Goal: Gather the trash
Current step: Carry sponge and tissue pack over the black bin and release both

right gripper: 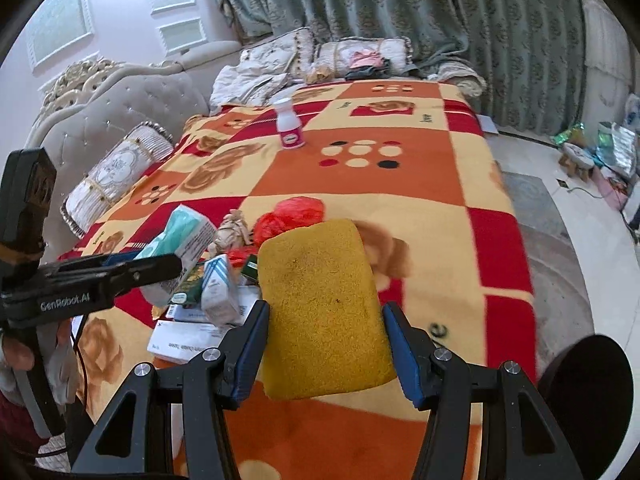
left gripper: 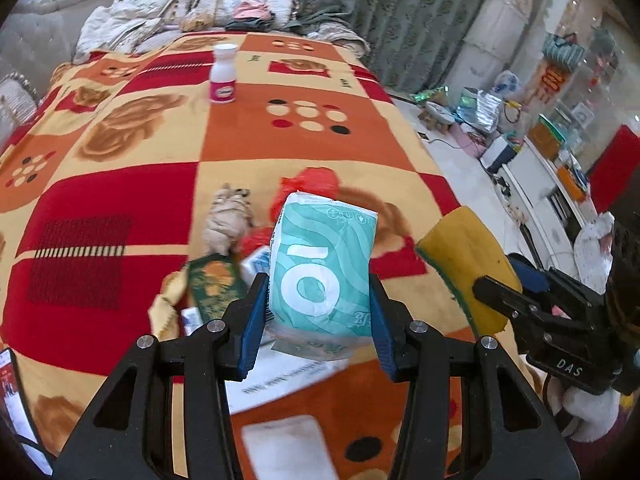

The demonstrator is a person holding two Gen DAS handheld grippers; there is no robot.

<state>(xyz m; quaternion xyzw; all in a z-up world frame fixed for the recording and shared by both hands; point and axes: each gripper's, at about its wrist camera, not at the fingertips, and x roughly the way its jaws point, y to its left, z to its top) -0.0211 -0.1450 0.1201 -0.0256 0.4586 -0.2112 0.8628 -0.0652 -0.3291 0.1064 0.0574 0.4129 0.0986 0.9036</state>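
- Between the left gripper's (left gripper: 318, 312) blue pads: a teal tissue pack (left gripper: 322, 264), clamped across its short sides, long axis running forward along the fingers, raised off the blanket (left gripper: 120, 184).
- Between the right gripper's (right gripper: 326, 340) pads: a yellow sponge (right gripper: 324, 304), flat face toward the camera, long axis also forward; the left pad touches its edge, the right pad looks just at its lower corner. Judged as held, lightly.
- Pose: both tools level, pointing up the bed, side by side; left tool (right gripper: 100, 276) to the left of the sponge, right tool (left gripper: 532, 300) to the right of the pack.
- Just ahead and below, nearer the left gripper: the trash pile, comprising a crumpled paper wad (left gripper: 226, 220), a red plastic bag (right gripper: 292, 216), a small blue-white carton (right gripper: 218, 288), a green packet (left gripper: 214, 280) and flat papers (right gripper: 184, 334) beneath.
- Far ahead, well apart from the pile: a white bottle (left gripper: 223, 74) with pink label, upright, roughly in line with the left gripper.
- Beyond: pillows (right gripper: 280, 60) and curtain (right gripper: 400, 0).
- Judgement: both grippers are loaded, so neither can take more until it unloads; no bin shows in either view.
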